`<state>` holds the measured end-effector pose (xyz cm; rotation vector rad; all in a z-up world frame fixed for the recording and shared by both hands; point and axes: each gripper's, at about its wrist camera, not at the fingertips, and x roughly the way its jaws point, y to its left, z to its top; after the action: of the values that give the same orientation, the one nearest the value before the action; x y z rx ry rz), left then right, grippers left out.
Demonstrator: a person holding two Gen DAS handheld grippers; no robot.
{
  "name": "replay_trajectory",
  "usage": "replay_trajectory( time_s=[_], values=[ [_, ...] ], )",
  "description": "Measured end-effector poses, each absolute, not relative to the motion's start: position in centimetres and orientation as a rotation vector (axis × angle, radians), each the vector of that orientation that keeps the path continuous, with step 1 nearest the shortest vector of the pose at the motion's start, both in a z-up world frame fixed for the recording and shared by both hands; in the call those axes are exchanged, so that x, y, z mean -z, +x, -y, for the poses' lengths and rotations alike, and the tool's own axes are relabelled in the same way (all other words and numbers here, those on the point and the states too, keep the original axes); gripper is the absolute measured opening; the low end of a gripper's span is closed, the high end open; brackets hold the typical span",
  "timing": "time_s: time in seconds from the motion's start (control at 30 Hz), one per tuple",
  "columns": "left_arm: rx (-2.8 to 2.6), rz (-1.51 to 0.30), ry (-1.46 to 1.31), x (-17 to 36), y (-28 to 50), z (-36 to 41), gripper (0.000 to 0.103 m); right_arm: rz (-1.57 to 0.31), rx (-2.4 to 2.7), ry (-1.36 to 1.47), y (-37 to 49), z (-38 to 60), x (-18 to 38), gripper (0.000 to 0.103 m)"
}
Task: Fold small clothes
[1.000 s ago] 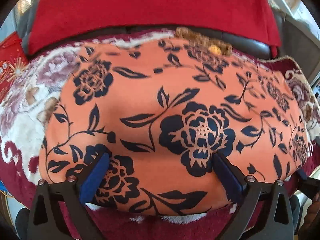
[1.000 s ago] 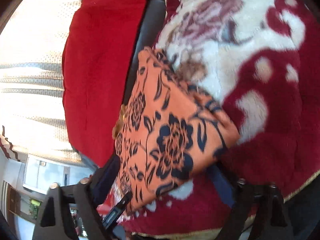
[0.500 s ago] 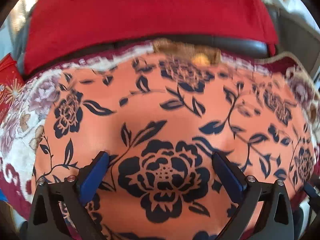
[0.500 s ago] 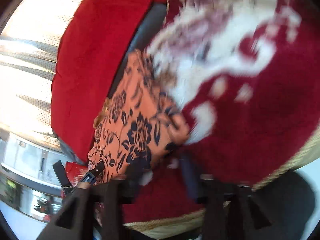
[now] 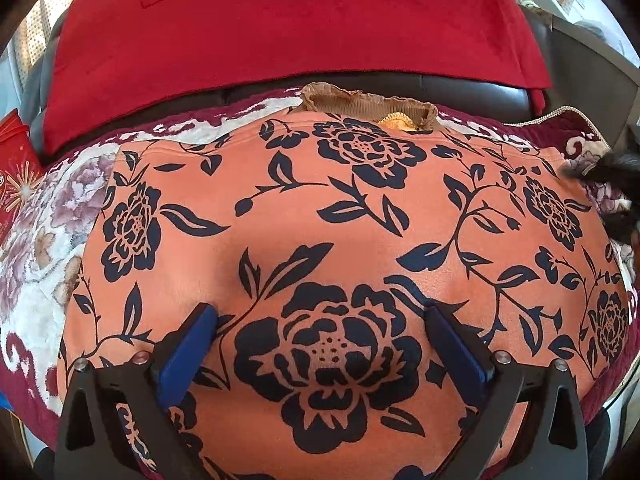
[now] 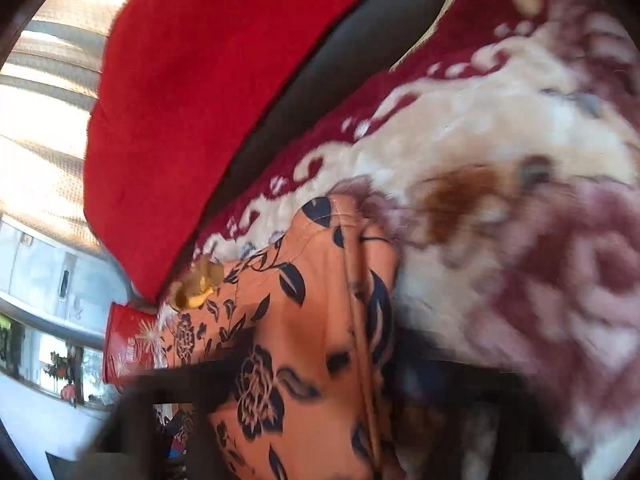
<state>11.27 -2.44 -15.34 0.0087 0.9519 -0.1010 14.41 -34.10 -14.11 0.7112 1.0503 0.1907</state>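
An orange garment with dark blue flowers (image 5: 320,240) lies folded flat on a plush red and cream blanket (image 5: 36,264). My left gripper (image 5: 320,316) is open, its blue fingers resting on the cloth on either side of a big flower. In the right wrist view the garment (image 6: 304,320) runs between my right gripper's blurred dark fingers (image 6: 320,364); its right edge is bunched and lifted. Whether those fingers are shut on the cloth is too blurred to tell. The right gripper also shows at the garment's far right corner in the left wrist view (image 5: 612,168).
A tan ribbed cloth (image 5: 368,108) peeks out behind the garment. A red cushion (image 5: 280,20) leans on the dark sofa back (image 5: 480,88). A red patterned box (image 5: 16,164) stands at the left. The blanket's edge drops off at the bottom left.
My left gripper has moved forward over the garment and now rests on it. My right gripper has swung along the garment's right side to its far corner, and that edge is now bunched.
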Motion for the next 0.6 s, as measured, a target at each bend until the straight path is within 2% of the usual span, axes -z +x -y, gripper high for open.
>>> replay_trajectory(
  time_s=[0.1, 0.17, 0.23, 0.27, 0.43, 0.47, 0.5, 0.53, 0.57, 0.6],
  values=[
    [0.112, -0.95, 0.003, 15.4, 11.3, 2.4, 0.103, -1.012, -0.108, 0.586, 13.7, 32.8, 13.4, 0.019],
    [0.11, -0.941, 0.012, 15.6, 11.2, 2.5, 0.103, -1.027, -0.078, 0.712, 13.6, 34.5, 15.5, 0.02],
    [0.111, -0.949, 0.007, 15.5, 11.3, 2.5, 0.103, -0.995, -0.064, 0.746, 13.0, 34.9, 14.9, 0.029],
    [0.115, -0.956, 0.001, 15.5, 11.4, 2.4, 0.103, -0.984, -0.023, 0.708, 12.5, 34.8, 14.1, 0.037],
    [0.111, -0.947, 0.002, 15.5, 11.4, 2.4, 0.103, -0.908, -0.008, 0.626, 9.3, 33.6, 9.0, 0.039],
    [0.109, -0.946, 0.001, 15.6, 11.3, 2.5, 0.103, -0.899, -0.042, 0.623, 8.2, 32.7, 8.1, 0.045],
    [0.108, -0.946, 0.001, 15.6, 11.3, 2.5, 0.103, -0.893, -0.079, 0.629, 7.6, 31.7, 7.7, 0.068],
    [0.107, -0.946, 0.001, 15.7, 11.3, 2.5, 0.103, -0.885, -0.118, 0.639, 7.0, 30.6, 7.4, 0.078],
    [0.109, -0.947, 0.001, 15.7, 11.2, 2.5, 0.103, -0.889, -0.163, 0.649, 6.6, 29.6, 7.6, 0.083],
    [0.11, -0.949, 0.0, 15.7, 11.2, 2.5, 0.103, -0.919, -0.212, 0.656, 6.5, 28.8, 8.6, 0.083]
  ],
)
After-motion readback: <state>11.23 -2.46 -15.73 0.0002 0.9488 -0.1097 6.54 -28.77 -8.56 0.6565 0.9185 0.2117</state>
